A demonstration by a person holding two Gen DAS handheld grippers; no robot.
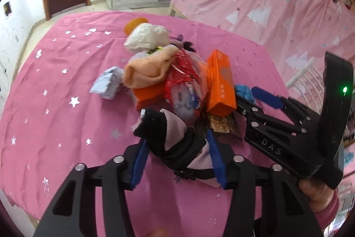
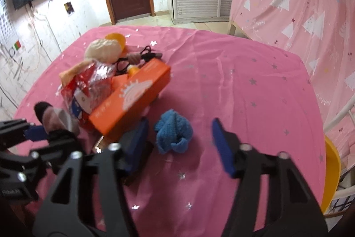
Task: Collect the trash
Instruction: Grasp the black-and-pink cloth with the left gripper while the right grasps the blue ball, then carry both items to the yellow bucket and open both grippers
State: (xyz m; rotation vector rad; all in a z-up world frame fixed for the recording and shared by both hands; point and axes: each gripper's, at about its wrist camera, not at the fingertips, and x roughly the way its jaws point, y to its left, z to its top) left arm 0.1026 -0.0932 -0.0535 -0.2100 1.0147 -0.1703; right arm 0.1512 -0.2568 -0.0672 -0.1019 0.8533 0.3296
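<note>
because the left gripper (image 1: 177,159) has its 2 blue pads on either side of a black and mauve sock bundle (image 1: 177,139), the nearest risk sits right there: the pads look to be touching the cloth, but the bundle bulges out ahead of the fingertips, so a lift could leave the loose front flap dragging or let the whole soft lump slip forward out of the pinch. whether the squeeze is firm i cannot tell.

the right gripper (image 2: 179,143) stands with its fingers spread and nothing pressed; a blue knitted piece (image 2: 174,133) lies between the 2 pads, closer to the left-hand one and clear of the other. closing off-centre like that might push the piece sideways rather than catch it. the left-hand pad is also just beside the corner of a long orange box (image 2: 133,92), so a careless close may nip the box edge too.

just ahead of both sets of fingertips, a red and clear plastic wrapper (image 1: 188,86) lies jammed between that box and a second orange box (image 1: 148,94) under a peach sock (image 1: 146,70). pulling the sock bundle up may tug this heap and spill it over the pink tablecloth (image 1: 55,92).

farther beyond, a crumpled white bag (image 1: 146,37), an orange ball-like thing (image 1: 135,23) and a pale blue wad (image 1: 106,83) are the likely trash; no bin shows, so where it goes is unclear.
</note>
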